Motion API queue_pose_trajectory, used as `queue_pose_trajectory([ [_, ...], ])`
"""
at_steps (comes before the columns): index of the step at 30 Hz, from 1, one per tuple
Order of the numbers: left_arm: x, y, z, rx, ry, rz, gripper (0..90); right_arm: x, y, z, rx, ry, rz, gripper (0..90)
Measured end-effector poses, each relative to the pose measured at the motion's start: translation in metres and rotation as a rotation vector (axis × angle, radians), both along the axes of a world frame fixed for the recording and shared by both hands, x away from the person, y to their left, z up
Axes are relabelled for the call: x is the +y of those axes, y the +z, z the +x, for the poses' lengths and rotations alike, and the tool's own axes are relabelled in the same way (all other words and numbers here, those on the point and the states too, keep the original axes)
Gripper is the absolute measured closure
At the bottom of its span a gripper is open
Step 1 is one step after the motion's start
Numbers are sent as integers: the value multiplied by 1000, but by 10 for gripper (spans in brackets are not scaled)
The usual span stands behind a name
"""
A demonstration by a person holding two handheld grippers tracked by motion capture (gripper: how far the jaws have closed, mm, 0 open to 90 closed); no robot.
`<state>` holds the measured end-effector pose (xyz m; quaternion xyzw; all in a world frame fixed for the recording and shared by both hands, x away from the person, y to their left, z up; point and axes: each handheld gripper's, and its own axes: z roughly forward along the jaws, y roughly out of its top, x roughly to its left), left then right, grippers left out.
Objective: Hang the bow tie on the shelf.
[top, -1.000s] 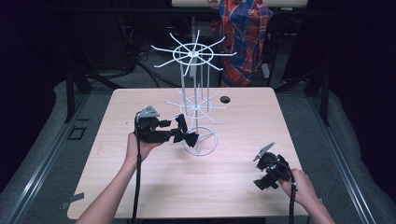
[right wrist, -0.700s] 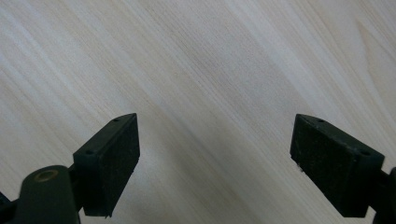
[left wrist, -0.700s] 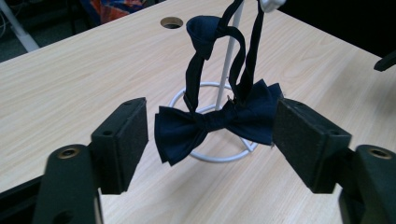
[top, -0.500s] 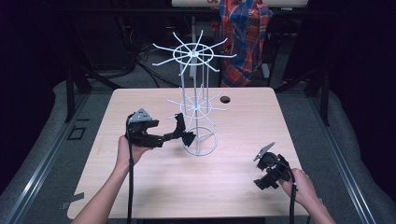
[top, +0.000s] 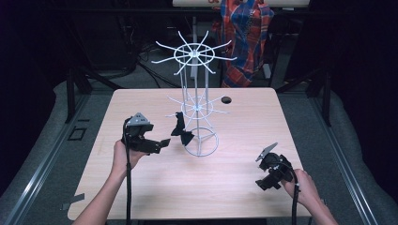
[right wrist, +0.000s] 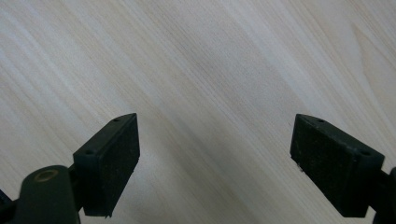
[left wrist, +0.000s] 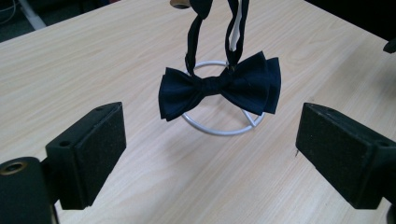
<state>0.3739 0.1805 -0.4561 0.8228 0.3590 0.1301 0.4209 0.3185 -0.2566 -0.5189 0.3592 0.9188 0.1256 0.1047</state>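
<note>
A dark navy bow tie (top: 181,131) (left wrist: 219,88) hangs by its strap from a lower arm of the white wire rack (top: 195,93), just above the rack's base ring (left wrist: 219,131). My left gripper (top: 164,143) (left wrist: 210,154) is a short way to the left of the tie, aimed at it. Its jaws have just been opening and stand open, with nothing between them. My right gripper (top: 264,174) (right wrist: 215,158) is near the table's front right, open over bare wood.
The wooden table (top: 244,126) bears the rack at its middle and a small black round spot (top: 226,100) behind it. A person in a plaid shirt (top: 246,28) is beyond the far edge. Dark floor surrounds the table.
My left gripper has opened, let go of the bow tie and drawn back to the left. The tie now hangs free from the rack. The right gripper has stayed put.
</note>
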Motion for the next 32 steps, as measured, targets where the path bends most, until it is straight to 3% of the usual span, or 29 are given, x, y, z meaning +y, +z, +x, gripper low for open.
queue_pose_trajectory([
  [10, 9, -8, -19, 46, 3, 30, 30, 0, 2, 1, -3, 22, -20, 154],
  [21, 31, -25, -34, 117, 53, 65, 2, 1, 3, 0, -7, 26, -22, 154],
  [24, 33, -36, -36, 183, 81, 72, 1, 2, 3, 0, -10, 24, -21, 154],
  [27, 34, -43, -33, 219, 90, 85, 1, 2, 3, 0, -7, 27, -22, 154],
  [32, 37, -45, -27, 240, 93, 15, 0, 2, 3, 0, -6, 33, -26, 154],
])
